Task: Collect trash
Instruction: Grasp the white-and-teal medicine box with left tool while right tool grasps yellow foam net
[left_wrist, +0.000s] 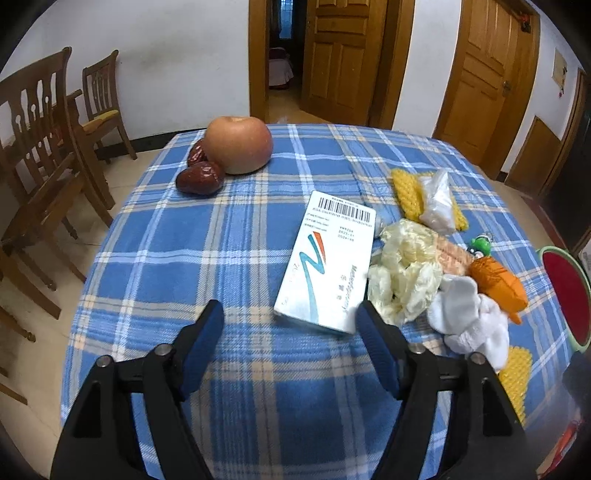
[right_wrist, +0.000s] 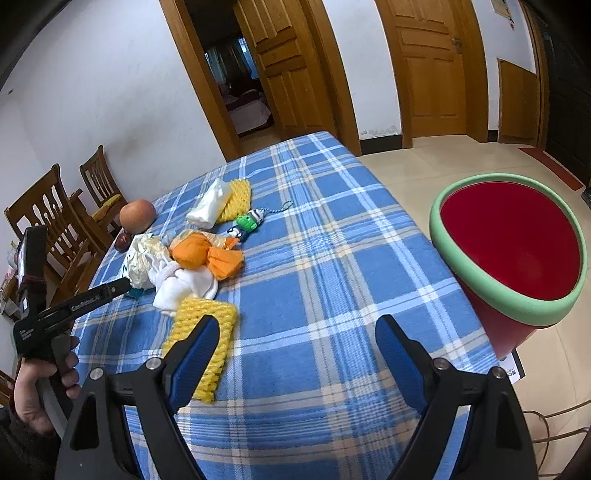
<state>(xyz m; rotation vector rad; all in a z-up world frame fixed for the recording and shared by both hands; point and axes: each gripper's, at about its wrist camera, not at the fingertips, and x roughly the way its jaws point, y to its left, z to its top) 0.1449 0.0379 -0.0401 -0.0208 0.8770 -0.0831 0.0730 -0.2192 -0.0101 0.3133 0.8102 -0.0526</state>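
My left gripper is open and empty, low over the blue plaid tablecloth, just short of a white medicine box. Right of the box lie a crumpled cream plastic bag, a white sock, an orange wrapper and yellow foam nets. My right gripper is open and empty above the cloth, its left finger over a yellow foam net. A red bin with a green rim stands beside the table on the right. The left gripper also shows in the right wrist view.
An apple and two red dates sit at the far left of the table. A clear plastic bag and a green toy keychain lie among the items. Wooden chairs stand left; doors behind.
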